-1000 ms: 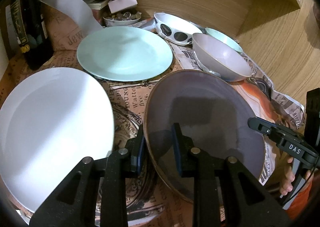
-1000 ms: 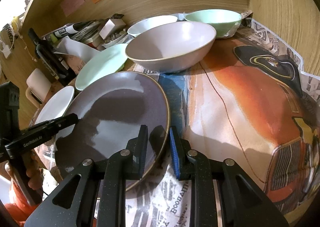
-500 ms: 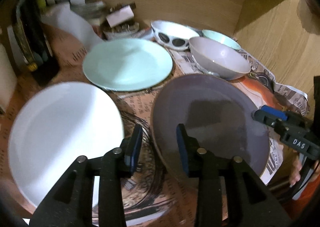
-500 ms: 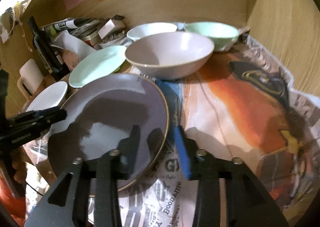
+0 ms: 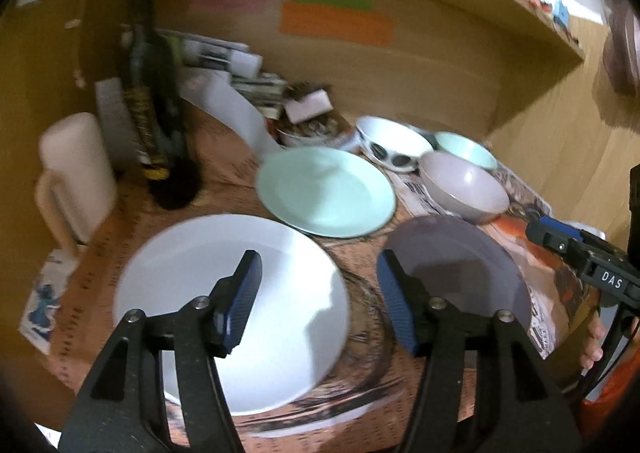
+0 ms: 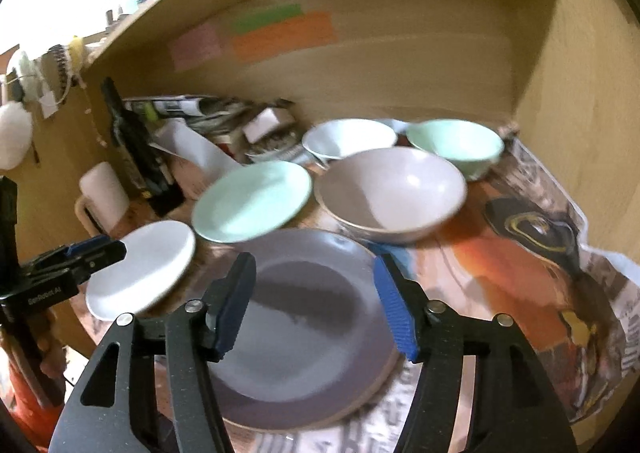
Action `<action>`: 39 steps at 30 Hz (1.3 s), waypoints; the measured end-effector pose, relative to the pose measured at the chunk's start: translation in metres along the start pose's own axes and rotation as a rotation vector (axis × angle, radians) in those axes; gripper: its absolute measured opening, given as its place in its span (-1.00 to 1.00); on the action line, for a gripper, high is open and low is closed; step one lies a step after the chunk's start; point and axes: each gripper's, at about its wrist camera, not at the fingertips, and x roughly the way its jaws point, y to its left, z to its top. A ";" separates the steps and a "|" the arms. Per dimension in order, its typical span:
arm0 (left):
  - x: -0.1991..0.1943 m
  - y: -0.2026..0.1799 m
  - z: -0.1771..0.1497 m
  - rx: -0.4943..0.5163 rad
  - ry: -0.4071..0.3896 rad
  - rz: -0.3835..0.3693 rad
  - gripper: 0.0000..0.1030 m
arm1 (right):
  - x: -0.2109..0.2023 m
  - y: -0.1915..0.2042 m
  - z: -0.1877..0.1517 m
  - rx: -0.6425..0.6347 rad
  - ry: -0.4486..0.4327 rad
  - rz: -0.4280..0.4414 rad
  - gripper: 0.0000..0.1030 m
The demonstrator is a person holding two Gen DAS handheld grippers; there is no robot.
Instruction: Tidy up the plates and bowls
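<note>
three bowls (image 6: 390, 193) empty; small dish (image 5: 308, 131) holds clutter.

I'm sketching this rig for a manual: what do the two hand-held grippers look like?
The left hand-held gripper and the right hand-held gripper match: black speckled fingers with silver rivets and ribbed blue pads. White lettering marks their sides, "DAS" on the right one, "GenRobot.AI" on the left. Orange clothing shows by both handles.

Both wrist views look steeply down from near, sharing the grey plate (image 5: 460, 253) (image 6: 312, 317).
</note>
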 end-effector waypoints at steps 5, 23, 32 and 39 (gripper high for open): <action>-0.021 0.028 0.000 -0.026 -0.041 0.054 0.40 | 0.013 0.026 0.004 -0.039 -0.009 0.050 0.22; -0.014 0.113 -0.036 -0.119 0.027 0.166 0.75 | 0.075 0.113 0.012 -0.187 0.114 0.173 0.24; -0.003 0.134 -0.045 -0.150 0.047 0.150 0.47 | 0.112 0.129 0.004 -0.176 0.255 0.196 0.12; 0.008 0.143 -0.045 -0.167 0.080 0.115 -0.02 | 0.132 0.133 0.003 -0.175 0.322 0.180 -0.37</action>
